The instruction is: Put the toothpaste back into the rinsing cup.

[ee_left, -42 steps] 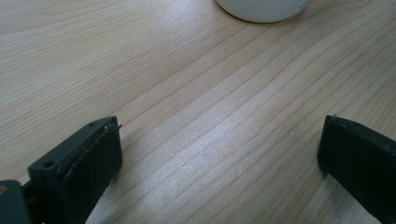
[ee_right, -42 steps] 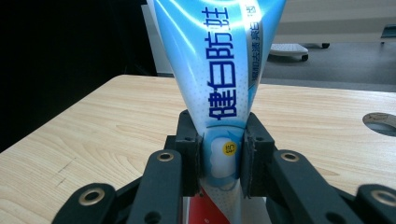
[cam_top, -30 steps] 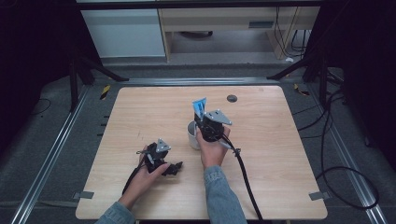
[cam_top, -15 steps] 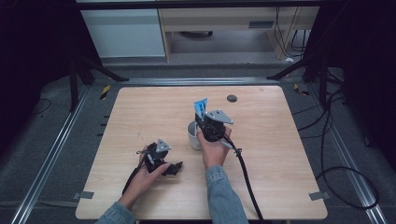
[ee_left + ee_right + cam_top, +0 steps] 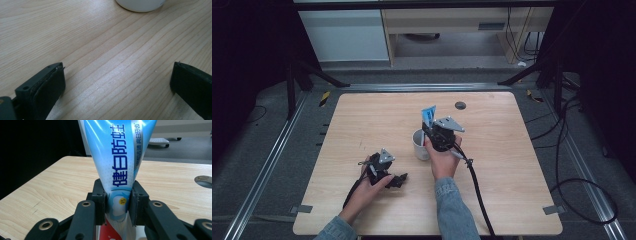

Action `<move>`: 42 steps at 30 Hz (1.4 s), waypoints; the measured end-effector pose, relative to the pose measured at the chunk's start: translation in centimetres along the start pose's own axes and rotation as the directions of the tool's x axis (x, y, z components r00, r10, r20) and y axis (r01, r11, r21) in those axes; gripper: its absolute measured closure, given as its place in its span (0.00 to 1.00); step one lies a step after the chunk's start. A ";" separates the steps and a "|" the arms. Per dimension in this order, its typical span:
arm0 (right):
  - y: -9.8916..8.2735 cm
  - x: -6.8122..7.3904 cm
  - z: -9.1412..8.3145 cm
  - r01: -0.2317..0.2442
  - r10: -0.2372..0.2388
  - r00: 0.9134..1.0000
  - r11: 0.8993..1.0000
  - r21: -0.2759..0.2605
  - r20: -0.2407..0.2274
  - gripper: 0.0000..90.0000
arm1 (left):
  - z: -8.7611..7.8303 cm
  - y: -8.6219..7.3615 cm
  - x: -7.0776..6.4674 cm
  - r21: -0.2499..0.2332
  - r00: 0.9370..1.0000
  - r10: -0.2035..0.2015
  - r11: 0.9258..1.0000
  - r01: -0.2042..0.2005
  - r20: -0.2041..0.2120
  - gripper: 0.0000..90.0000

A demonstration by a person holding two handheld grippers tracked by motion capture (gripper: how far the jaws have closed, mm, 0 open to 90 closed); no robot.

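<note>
A blue and white toothpaste tube (image 5: 428,115) stands upright in my right gripper (image 5: 431,129), directly above a white cup (image 5: 419,145) near the table's middle. In the right gripper view the two pads press the tube (image 5: 120,157) on both sides low down, so the right gripper (image 5: 117,205) is shut on it. The tube's red lower end points down between the jaws. My left gripper (image 5: 399,179) rests low on the table, left of the cup and nearer the front edge, held by a hand. In its own view the left gripper (image 5: 117,75) is open over bare wood, with the cup's base (image 5: 140,5) ahead.
The wooden table (image 5: 362,115) has a dark round cable hole (image 5: 460,105) at the back, right of the tube. A black cable (image 5: 477,185) trails from the right gripper toward the front edge. Tripod legs and a cabinet stand beyond the table.
</note>
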State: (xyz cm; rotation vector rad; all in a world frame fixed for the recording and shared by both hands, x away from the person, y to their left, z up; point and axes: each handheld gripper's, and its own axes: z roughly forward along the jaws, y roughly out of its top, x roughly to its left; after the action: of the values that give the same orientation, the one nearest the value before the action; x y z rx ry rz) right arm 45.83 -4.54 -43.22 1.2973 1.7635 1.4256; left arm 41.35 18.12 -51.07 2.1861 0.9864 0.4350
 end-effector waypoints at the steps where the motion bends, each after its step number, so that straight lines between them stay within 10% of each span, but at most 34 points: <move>1: 0.0 0.0 0.0 0.002 -0.002 1.000 1.000 0.000 0.000 0.78 | 0.0 0.0 0.0 0.000 1.000 0.000 1.000 0.000 0.000 0.00; 42: 0.2 -0.4 -0.4 0.007 -0.007 1.000 1.000 0.022 -0.001 0.67 | 0.0 0.0 0.0 -0.001 1.000 0.000 1.000 0.000 0.001 0.00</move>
State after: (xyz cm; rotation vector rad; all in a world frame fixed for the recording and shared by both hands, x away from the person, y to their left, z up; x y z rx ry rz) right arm 45.72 -5.05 -42.99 1.3007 1.7875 1.4063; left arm 41.37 18.13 -51.08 2.1858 0.9853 0.4343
